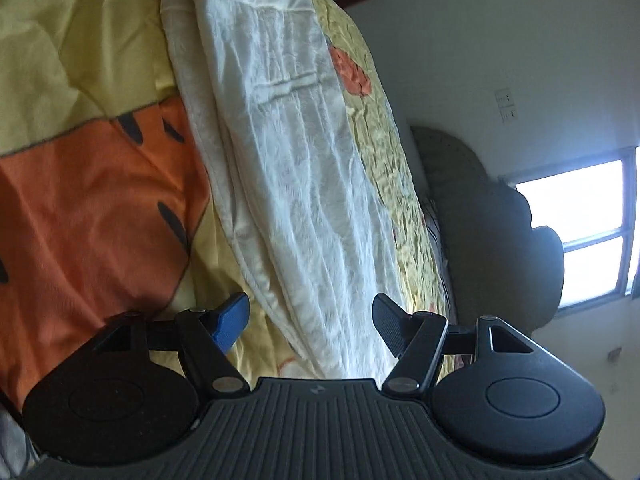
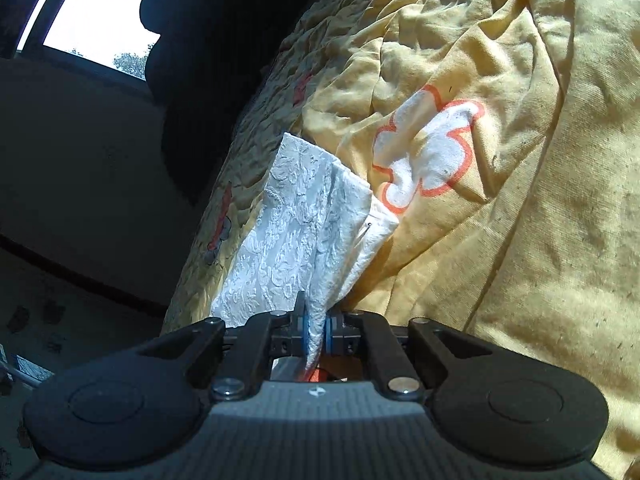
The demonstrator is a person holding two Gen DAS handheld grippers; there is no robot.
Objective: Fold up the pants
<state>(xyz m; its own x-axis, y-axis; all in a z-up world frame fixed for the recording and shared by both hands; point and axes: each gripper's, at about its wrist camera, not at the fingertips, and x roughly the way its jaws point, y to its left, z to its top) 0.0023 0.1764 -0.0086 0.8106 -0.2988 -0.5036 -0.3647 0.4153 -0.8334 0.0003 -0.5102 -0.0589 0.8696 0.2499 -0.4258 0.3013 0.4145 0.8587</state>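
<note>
White, crinkled pants (image 1: 288,140) lie stretched out lengthwise on a yellow bedspread (image 1: 80,40) with a large orange print. My left gripper (image 1: 308,304) hovers over their near end, open, its blue pad (image 1: 230,322) left of the cloth and its black pad (image 1: 386,326) at the right edge, neither pressing on it. In the right wrist view my right gripper (image 2: 316,320) is shut on a bunched corner of the pants (image 2: 288,232), which fan out ahead over the rumpled yellow bedspread (image 2: 520,240).
The bed's edge runs along the right of the pants, with a dark grey cushion (image 1: 500,240) beside it. Behind it are a bright window (image 1: 580,224) and wall sockets (image 1: 506,106). The right wrist view has the window (image 2: 100,20) and a dark shape (image 2: 208,60).
</note>
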